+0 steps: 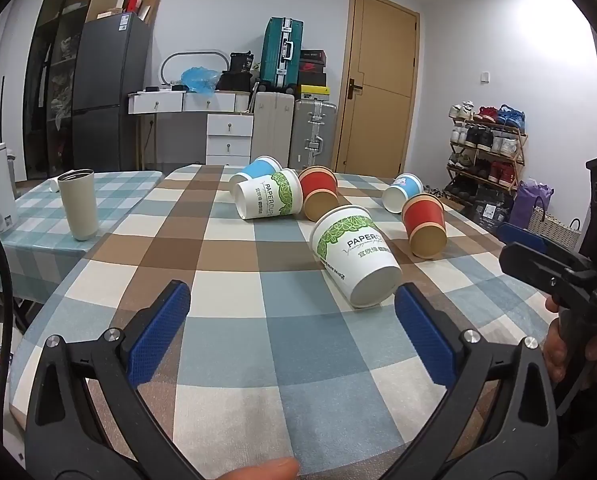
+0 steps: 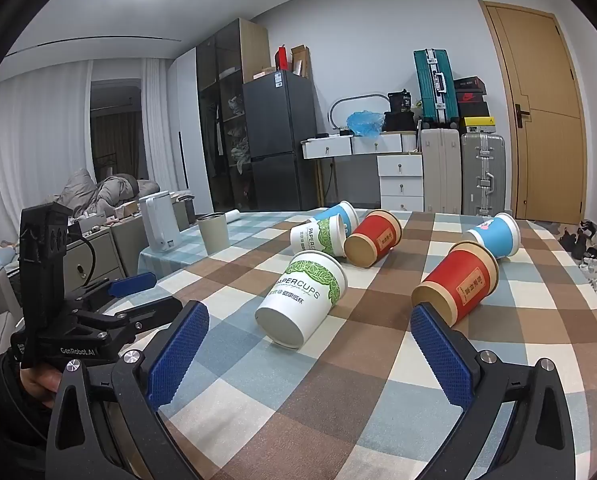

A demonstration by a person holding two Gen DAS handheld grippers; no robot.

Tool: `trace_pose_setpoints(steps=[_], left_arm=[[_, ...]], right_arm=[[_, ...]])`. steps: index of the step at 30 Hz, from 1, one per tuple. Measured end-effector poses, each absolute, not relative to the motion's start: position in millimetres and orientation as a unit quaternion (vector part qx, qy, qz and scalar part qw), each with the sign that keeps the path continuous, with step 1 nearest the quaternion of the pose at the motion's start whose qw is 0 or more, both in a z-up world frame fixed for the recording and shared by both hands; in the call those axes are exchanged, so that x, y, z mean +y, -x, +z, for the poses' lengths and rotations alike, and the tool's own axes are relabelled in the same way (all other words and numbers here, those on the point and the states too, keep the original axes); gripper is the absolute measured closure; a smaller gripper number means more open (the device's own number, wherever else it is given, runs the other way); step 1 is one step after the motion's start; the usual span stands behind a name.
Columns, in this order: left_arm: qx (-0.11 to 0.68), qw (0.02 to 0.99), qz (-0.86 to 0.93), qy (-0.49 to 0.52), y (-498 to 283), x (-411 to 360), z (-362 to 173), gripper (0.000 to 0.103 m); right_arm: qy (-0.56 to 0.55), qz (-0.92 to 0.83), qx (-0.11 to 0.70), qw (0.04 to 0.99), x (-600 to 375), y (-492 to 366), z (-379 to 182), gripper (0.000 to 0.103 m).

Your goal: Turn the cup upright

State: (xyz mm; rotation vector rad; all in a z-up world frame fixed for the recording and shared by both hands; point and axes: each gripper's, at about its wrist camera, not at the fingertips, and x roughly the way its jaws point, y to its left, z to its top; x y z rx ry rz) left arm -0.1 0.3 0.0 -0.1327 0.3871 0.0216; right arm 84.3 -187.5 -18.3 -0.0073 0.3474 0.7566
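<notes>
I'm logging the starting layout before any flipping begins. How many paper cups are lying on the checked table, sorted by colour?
White with green leaf print: 2, the near one and the far one
Red with tan bands: 2, near and far
Blue: 2, left and right
Total: 6 paper cups, all on their sides.

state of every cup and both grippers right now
near green cup: on its side, base toward the grippers
near red cup: on its side
far green cup: on its side
far red cup: on its side
far blue cup: on its side, behind the far green cup
right blue cup: on its side
tumbler: upright
left gripper: open, empty
right gripper: open, empty
</notes>
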Motion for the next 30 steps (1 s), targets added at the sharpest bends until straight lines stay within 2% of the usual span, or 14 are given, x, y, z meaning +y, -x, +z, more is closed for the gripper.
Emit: trace_pose_setpoints(steps=[30], left_arm=[[0.185,0.981,0.012,0.057,-4.5,-8.2,-2.4,0.001]], right_arm=[[0.005,0.366,0.171,0.915,-187.0,-84.0,-18.1,0.000]])
